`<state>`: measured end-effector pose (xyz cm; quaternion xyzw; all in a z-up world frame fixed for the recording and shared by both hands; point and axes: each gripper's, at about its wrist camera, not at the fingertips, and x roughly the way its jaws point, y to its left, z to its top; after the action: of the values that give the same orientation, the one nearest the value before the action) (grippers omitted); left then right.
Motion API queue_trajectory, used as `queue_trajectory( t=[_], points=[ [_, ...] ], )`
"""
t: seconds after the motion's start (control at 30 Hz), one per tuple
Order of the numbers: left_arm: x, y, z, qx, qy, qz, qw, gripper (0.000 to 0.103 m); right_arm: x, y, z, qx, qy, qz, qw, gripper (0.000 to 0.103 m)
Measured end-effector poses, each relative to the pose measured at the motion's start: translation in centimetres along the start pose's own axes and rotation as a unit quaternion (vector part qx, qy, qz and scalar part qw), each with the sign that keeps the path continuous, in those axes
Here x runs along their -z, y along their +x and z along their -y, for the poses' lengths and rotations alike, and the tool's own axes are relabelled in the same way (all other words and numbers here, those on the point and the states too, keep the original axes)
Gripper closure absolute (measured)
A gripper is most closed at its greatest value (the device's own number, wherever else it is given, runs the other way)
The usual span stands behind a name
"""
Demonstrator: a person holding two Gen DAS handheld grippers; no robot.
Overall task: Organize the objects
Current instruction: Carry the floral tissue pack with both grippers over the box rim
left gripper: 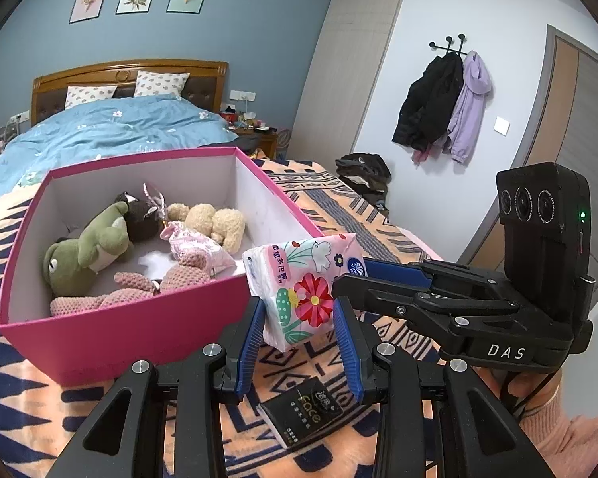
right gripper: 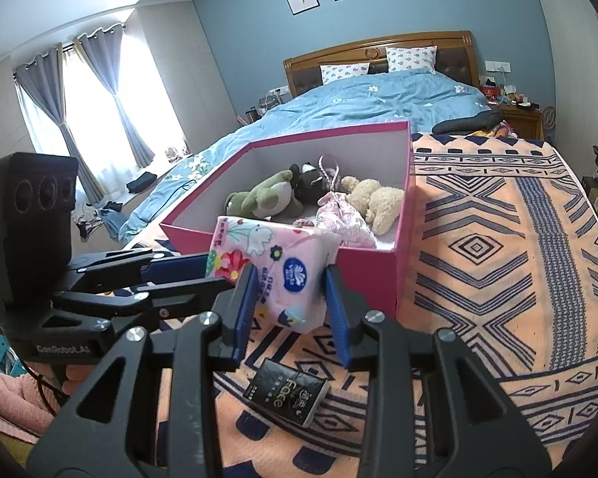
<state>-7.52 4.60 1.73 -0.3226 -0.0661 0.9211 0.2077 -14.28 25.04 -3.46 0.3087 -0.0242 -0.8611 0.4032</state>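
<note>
A: Tissue pack (left gripper: 305,290), the floral pink one, is up off the blanket (left gripper: 362,223) and caught from two sides at once. The left gripper (left gripper: 299,344) has its blue fingers (left gripper: 251,342) pressed against the lower end of the pack, closed to the width of the pack and no further.

B: And the right gripper (right gripper: 289,310) is doing the same from its side. Its blue pads (right gripper: 337,310) squeeze the wrapper so it bulges above them, with the round blue logo facing that camera.

A: Position-wise, the pack hangs just in front of the pink box (left gripper: 119,318), near its front right corner, tilted, its top about level with the rim.

B: Inside the box there's a green frog plush (left gripper: 87,247), a dark plush (left gripper: 139,215) behind it, a cream teddy (left gripper: 215,221) toward the right wall, a pink knitted toy (left gripper: 139,288) along the front, and a small pink wrapped packet (left gripper: 197,249) between them.

A: Down on the blanket, directly below the held pack, lies a black tissue pack (right gripper: 289,392) with "face" printed on it, flat and apart from both grippers.

B: From the left wrist view, the right gripper comes in from the right edge, its camera block upright with a green light showing.
</note>
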Motion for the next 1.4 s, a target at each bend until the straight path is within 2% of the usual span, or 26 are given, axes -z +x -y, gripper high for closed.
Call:
queue_trajectory(
  t=[0.67,1.4],
  points=[
    [-2.1,1.2,-0.6,-0.011,0.006,0.005,0.9999,0.068,-2.2,0.3,0.7,0.005,-0.01,0.017,1.0,0.066],
    [-3.6,2.3,-1.5,-0.023,0.005,0.0,0.9997,0.068,-3.4,1.5,1.6,0.003,-0.003,0.013,1.0,0.066]
  ],
)
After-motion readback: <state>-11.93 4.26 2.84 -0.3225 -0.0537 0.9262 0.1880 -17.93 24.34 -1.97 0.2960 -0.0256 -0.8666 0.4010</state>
